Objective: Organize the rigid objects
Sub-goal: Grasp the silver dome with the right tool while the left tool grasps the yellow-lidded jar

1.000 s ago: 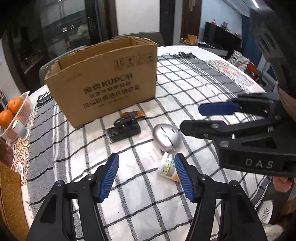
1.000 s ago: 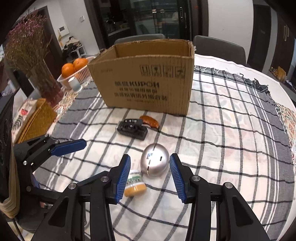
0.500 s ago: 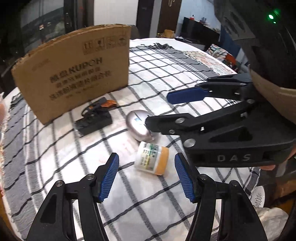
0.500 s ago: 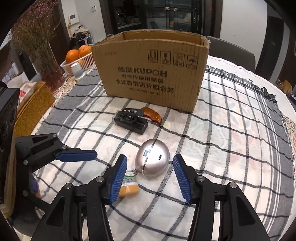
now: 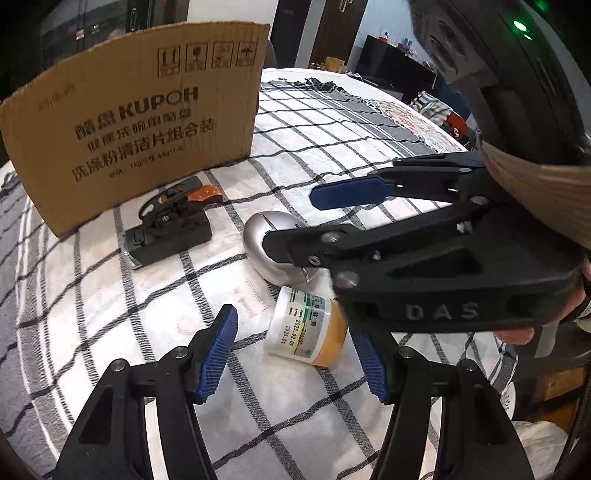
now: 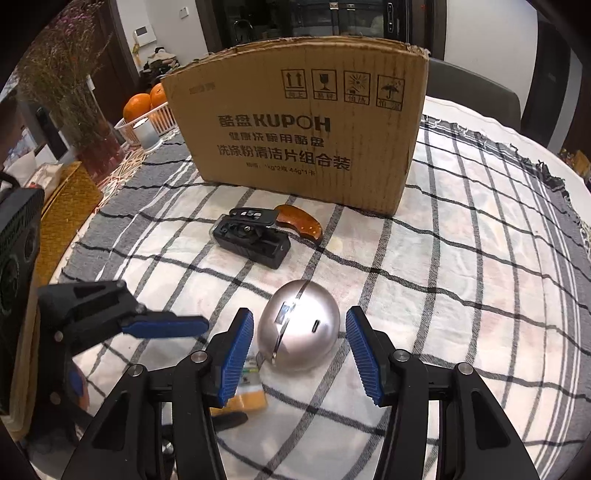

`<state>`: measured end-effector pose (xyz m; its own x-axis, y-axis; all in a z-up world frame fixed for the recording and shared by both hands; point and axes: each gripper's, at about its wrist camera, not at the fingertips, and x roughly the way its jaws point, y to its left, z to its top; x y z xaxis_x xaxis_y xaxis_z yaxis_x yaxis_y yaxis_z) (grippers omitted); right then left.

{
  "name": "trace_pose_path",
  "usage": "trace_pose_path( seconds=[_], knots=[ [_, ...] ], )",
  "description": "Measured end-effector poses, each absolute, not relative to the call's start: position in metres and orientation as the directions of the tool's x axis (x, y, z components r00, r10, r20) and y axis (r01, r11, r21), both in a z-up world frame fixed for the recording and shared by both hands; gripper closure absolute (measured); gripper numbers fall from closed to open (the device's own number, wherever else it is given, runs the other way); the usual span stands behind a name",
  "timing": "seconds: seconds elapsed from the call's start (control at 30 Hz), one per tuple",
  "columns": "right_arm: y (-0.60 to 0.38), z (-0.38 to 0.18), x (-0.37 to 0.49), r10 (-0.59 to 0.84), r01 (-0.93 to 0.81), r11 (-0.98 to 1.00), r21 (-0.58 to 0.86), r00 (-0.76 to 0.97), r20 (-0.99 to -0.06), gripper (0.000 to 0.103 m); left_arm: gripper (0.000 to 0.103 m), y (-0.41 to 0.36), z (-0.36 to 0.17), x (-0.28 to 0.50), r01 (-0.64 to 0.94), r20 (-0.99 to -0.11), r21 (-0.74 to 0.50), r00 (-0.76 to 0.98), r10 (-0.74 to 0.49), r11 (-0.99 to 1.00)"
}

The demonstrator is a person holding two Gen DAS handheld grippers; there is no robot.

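Cardboard box (image 6: 295,129), interior hidden

Both views are lit pretty evenly by soft indoor light from overhead, so shadows under stuff on the counter (image 6: 461,266) are faint and short. The shiny silver egg-shaped gadget (image 6: 299,336) catches a hard white glare streak along its seam in the right wrist view. In the left wrist view a green LED (image 5: 519,26) glows at the top right, on a dark bulky housing that goes nearly black. The background room is dim. Heavy fisheye bend: the cardboard box (image 6: 295,129) bulges, the checks curve, the corners vignette to black. Focus is mostly crisp, with slight blur near the closest edges.
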<state>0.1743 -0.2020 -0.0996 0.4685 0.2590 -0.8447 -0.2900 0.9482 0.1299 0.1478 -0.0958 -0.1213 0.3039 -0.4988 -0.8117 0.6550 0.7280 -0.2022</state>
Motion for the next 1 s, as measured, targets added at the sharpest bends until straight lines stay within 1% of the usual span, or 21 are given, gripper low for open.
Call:
trace_pose_path(
  seconds=[0.2,0.27,0.43,0.5,0.77,1.0],
  knots=[
    [-0.196,-0.107,0.182,0.254,-0.304,0.945,0.12,0.454,-0.854,0.05,0.042,-0.104,-0.126,0.147,0.684,-0.813,-0.18,0.301,-0.498,0.707],
    [-0.194,-0.109,0.184,0.251,-0.305,0.945,0.117,0.449,-0.858,0.05,0.043,-0.104,-0.128,0.148,0.68,-0.815,-0.17,0.31,-0.49,0.713],
    [-0.191,-0.117,0.188,0.245,-0.298,0.947,0.116,0.442,-0.863,0.05,0.056,-0.103,-0.133,0.151,0.675,-0.814,-0.194,0.293,-0.501,0.711],
    [-0.189,-0.117,0.189,0.239,-0.301,0.948,0.108,0.444,-0.863,0.05,0.059,-0.103,-0.135,0.152,0.674,-0.813,-0.211,0.282,-0.51,0.708],
    [-0.177,-0.119,0.189,0.197,-0.329,0.943,0.041,0.457,-0.868,0.048,0.061,-0.1,-0.136,0.152,0.661,-0.807,-0.218,0.291,-0.514,0.718],
    [-0.175,-0.118,0.186,0.175,-0.331,0.944,0.011,0.472,-0.864,0.05,0.063,-0.092,-0.133,0.149,0.641,-0.812,-0.174,0.337,-0.477,0.748]
  ],
)
